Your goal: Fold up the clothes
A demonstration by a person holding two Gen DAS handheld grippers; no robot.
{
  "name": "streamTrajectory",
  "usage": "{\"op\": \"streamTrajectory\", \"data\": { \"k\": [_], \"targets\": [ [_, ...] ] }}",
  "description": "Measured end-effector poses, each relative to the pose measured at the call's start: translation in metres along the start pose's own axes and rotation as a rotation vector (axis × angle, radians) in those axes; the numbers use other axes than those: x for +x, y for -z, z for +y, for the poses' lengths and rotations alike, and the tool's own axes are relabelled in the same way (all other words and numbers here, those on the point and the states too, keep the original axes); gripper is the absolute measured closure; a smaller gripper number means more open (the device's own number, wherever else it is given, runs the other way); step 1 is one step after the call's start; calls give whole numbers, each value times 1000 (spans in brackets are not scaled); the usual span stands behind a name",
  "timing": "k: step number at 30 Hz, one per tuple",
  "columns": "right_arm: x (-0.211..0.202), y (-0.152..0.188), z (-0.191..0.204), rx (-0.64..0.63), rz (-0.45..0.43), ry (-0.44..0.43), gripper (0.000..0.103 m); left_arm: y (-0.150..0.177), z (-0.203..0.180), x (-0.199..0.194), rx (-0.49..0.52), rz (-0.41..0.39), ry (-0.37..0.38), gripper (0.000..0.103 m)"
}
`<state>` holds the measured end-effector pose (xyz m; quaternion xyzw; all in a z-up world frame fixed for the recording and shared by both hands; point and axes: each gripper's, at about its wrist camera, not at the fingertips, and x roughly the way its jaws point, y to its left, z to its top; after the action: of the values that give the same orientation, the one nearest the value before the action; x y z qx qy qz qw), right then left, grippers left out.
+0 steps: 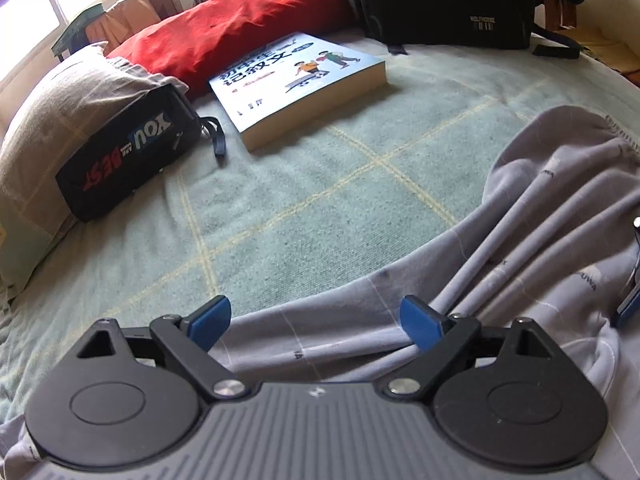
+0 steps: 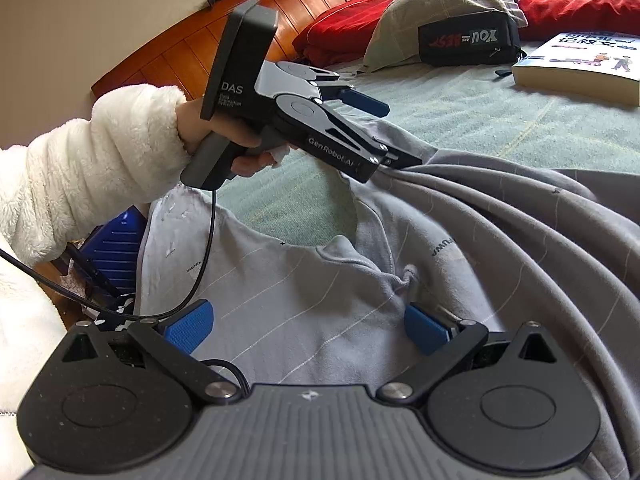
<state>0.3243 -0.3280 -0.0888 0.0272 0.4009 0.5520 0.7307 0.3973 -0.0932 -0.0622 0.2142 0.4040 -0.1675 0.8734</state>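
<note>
Across the lower right of the bed (image 1: 280, 200), the grey sweatshirt (image 2: 304, 320) lies bunched, unfolded; left tool (image 1: 316, 320) and right tool (image 2: 308, 326) both gape wide, empty.

The sweatshirt (image 2: 304, 288) is pale grey, crossed by thin white lines and small dark lettering. Under it the blanket (image 1: 304, 216) is faded green with a wide yellow check. The book (image 1: 296, 80) has a light blue cover with dark blue characters and cream page edges. A red pillow (image 1: 240, 28) lies behind it, beside a beige checked pillow (image 1: 60, 112). The pouch (image 1: 124, 152) is black, lettered in red, white and blue. Both tongs (image 1: 316, 322) (image 2: 308, 326) are black with blue pads (image 2: 188, 326). The sleeve (image 2: 96, 160) is fluffy white, the headboard (image 2: 224, 40) reddish-brown wood.
</note>
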Motion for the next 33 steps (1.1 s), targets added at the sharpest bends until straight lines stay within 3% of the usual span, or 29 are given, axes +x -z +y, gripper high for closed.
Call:
{"op": "streamTrajectory", "data": {
  "k": [6,12,16,19,27,30,33],
  "targets": [
    [0,0,0,0,1,-1,0,-31,6,1,-12,-50,-6,13],
    [0,0,-1,5,-2,-7,0,-69,0,36,13,84,74,13],
    [-1,0,-1,4,-4,-6,0,-64,-15,29,89,114,132,12],
    [-1,0,0,1,-3,-2,0,-48,-26,12,176,94,104,12],
    [0,0,-1,-3,1,-3,0,-35,-20,3,114,76,96,13],
    [0,0,-2,-2,1,-5,0,-35,-27,-1,177,42,109,21],
    [0,0,-2,-1,1,-8,0,-40,-30,2,172,50,157,40]
  ]
}}
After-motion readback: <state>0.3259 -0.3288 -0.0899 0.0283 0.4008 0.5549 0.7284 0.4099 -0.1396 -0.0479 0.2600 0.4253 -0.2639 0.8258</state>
